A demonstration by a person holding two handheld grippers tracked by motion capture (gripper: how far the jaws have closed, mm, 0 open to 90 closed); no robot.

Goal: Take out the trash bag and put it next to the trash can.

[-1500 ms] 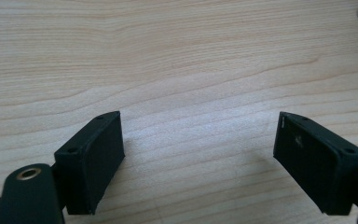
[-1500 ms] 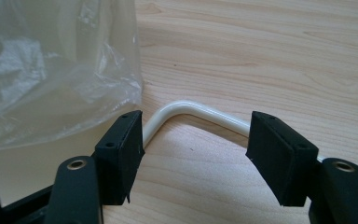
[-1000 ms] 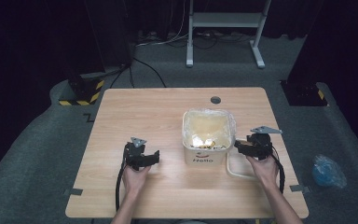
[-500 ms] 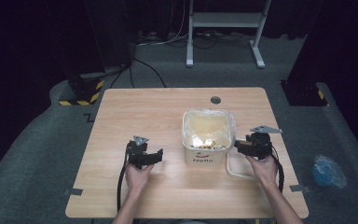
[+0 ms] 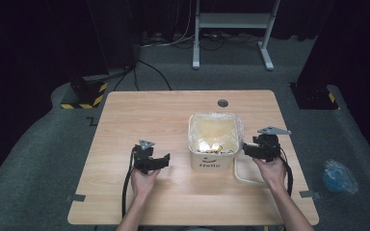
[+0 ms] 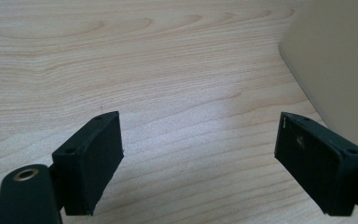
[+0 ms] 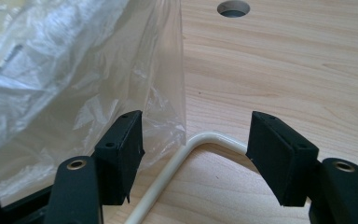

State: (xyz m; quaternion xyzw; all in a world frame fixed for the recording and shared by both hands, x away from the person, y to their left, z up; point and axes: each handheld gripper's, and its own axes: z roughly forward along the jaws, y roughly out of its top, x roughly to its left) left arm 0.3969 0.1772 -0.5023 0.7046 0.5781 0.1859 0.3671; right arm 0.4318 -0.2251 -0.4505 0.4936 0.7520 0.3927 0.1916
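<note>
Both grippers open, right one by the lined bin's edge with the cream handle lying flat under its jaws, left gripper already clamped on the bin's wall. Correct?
Not quite: the left gripper clamps nothing. The left gripper view shows its jaws wide apart over bare table, the bin off to one side, untouched. The rest holds: the right gripper is open beside the plastic liner, above the handle.

A pale wood-grain table top (image 5: 139,120) with a smooth, low-sheen finish is seen, and the bin (image 5: 212,161) is made of smooth cream plastic, lined with a thin, crinkled, glossy clear plastic bag (image 7: 74,70). The bin's handle (image 7: 177,163) is shown as a smooth, cream, slightly shiny rod. Both the left gripper (image 6: 198,158) and right gripper (image 7: 196,156) are formed of matt black plastic, while the floor (image 5: 38,159) is covered in rough grey carpet.
</note>
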